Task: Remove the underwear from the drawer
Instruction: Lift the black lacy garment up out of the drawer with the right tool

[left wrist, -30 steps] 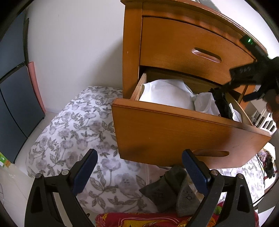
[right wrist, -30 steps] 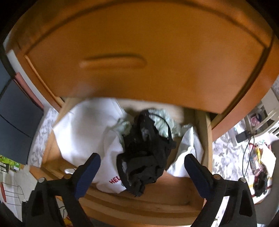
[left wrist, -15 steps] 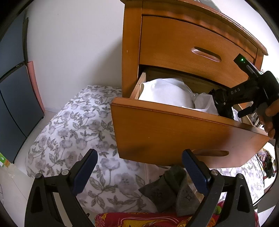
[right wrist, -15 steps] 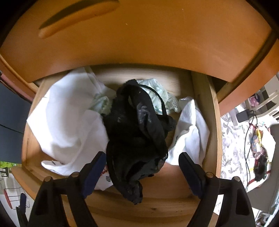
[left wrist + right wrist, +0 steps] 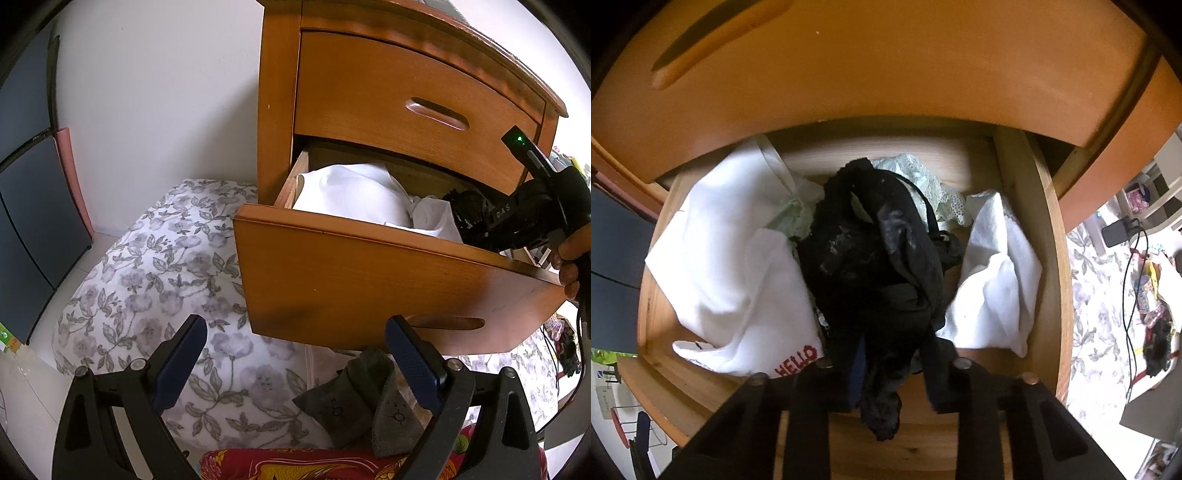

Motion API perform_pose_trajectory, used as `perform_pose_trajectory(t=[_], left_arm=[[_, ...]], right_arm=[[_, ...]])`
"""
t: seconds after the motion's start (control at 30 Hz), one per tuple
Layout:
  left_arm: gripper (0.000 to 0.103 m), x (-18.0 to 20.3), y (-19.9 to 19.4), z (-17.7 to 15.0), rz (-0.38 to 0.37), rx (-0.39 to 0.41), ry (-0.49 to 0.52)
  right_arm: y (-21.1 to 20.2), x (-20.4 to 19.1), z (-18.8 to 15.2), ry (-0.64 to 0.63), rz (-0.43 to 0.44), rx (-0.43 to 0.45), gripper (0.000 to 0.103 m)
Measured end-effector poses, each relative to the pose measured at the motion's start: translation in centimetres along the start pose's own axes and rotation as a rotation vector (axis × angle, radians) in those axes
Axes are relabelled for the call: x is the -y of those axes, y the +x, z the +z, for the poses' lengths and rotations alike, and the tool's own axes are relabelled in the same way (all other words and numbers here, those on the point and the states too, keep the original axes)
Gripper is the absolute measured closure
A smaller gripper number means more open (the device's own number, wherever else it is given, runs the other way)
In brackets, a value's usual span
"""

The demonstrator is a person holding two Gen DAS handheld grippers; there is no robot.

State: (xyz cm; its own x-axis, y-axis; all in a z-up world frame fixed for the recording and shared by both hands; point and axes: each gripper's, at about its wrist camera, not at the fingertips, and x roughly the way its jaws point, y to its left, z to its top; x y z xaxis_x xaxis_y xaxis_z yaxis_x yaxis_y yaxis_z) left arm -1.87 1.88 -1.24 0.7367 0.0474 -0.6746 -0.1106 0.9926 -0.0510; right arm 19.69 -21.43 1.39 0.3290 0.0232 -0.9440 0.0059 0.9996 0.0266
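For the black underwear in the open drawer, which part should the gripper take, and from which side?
Probably the bunched front fold, from straight above. The black underwear sits heaped on top between the white clothes, so its raised ridge is free. The right gripper, jaws just closing, already pinches it there.

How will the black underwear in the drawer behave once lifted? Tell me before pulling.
The black underwear will probably sag floppy, since it lies crumpled in folds. Its thin strap loops near the green lace, so it may drag that along. The right tool, jaws just closing on the fabric, likely carries it easily: thin cloth looks light.
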Motion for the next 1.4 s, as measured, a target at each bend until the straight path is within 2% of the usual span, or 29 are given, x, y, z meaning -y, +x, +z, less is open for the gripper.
perform_pose_trajectory(t=[0.07, 0.23, 0.6, 0.9, 1.23, 1.4], left_arm=[[0.006, 0.0, 0.1, -0.1, -0.001, -0.002, -0.001], [0.006, 0.0, 0.1, 0.0, -0.001, -0.003, -0.001], [0.006, 0.0, 0.1, 0.0, 0.0, -0.003, -0.001], [0.006, 0.0, 0.1, 0.0, 0.0, -0.004, -0.002], [0.006, -0.1, 0.1, 0.0, 0.0, -0.004, -0.002], [0.006, -0.1, 0.1, 0.0, 0.0, -0.003, -0.002]], right_arm=[[-0.2, 0.0, -0.1, -0.009, -0.007, 0.009, 0.087], [-1.4, 0.3, -0.2, -0.03, -0.034, 0.045, 0.094], [-5.7, 0.4, -1.3, -0.031, -0.037, 0.141, 0.096], [-6.9, 1.7, -0.4, -0.015, -0.017, 0.205, 0.096], [-14.1, 1.7, 0.2, 0.003, 0.045, 0.369, 0.096], [-16.3, 1.8, -0.1, 0.0, 0.063, 0.422, 0.096]])
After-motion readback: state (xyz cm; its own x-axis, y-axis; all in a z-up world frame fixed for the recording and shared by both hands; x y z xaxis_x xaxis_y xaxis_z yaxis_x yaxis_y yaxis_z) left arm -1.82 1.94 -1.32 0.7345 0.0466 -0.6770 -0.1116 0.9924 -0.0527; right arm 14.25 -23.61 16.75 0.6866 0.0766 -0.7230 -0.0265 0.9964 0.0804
